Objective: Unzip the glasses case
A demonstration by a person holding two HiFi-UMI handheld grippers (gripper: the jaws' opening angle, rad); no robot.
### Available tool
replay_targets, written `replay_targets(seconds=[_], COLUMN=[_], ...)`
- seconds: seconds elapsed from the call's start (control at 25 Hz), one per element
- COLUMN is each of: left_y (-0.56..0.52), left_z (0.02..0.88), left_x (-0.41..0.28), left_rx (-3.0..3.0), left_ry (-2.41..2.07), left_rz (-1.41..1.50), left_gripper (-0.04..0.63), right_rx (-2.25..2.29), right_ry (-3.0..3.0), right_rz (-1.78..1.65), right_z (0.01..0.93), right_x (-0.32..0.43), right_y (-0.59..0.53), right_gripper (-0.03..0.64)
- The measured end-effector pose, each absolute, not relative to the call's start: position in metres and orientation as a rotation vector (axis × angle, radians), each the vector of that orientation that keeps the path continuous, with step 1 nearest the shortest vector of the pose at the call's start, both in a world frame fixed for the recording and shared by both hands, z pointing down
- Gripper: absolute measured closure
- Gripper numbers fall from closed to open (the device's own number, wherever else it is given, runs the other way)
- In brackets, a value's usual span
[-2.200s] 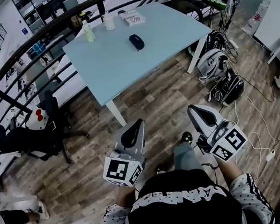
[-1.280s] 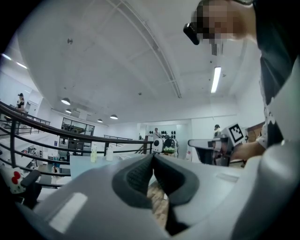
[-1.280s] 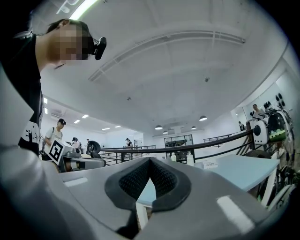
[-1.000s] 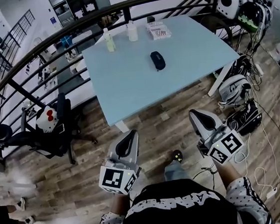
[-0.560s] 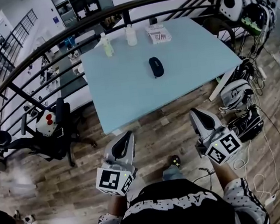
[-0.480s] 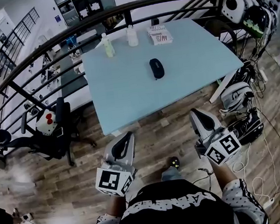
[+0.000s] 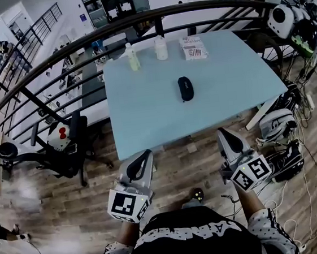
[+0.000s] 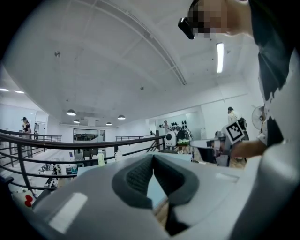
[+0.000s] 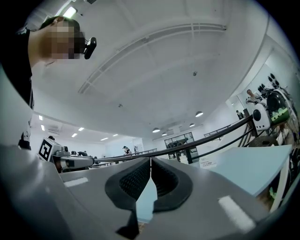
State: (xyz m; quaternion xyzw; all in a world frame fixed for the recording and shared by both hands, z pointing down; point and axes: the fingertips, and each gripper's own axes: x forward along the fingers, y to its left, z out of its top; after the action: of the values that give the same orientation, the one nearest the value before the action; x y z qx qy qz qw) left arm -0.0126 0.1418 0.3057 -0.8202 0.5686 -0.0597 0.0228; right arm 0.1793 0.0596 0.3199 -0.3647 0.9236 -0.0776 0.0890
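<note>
Look far ahead for the glasses case. Lies flat on the light blue table, close to the middle, all by itself. Sits well apart from the bottles and the white packet at the far edge. Looks small, dark and long like an egg.

Now look at the left gripper and the right gripper. Held out level above the wood floor, short of the table's near edge. Not touching the case, not even near it. Both shut tight, pads pressed together, nothing in between. Easy to see in each gripper's own view.

Now the big thing for the next move. Lies ahead of both grippers and between them, a bit more to the right side. So a little closer to the right gripper than to the left one.

Points its long way from near to far, almost the same way as the grippers point, tipped only a tiny bit. Shows one short end toward the person. Too small from here to tell where the zip pull sits. Most likely: go forward over the table first, then hold the case with one gripper and tug the zip with the other.
</note>
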Motion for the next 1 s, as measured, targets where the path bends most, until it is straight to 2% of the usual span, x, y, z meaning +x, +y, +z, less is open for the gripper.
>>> replay_targets(seconds=[0.6,1.0], left_y=[0.081,0.040], left_z=[0.323,0.341], left_x=[0.013,0.002], left_rx=[-2.510,-2.556], left_ry=[1.789,1.790], left_rz=[-0.228,-0.211], left_gripper=[0.595,0.595], right_rx=[-1.087,-1.140], right_ry=[2.793,2.799], right_rz=[-0.238,-0.253], right_z=[0.340,0.354], right_x=[0.202,0.194], right_y=[-0.004,-0.039], right_gripper=[0.623,0.618])
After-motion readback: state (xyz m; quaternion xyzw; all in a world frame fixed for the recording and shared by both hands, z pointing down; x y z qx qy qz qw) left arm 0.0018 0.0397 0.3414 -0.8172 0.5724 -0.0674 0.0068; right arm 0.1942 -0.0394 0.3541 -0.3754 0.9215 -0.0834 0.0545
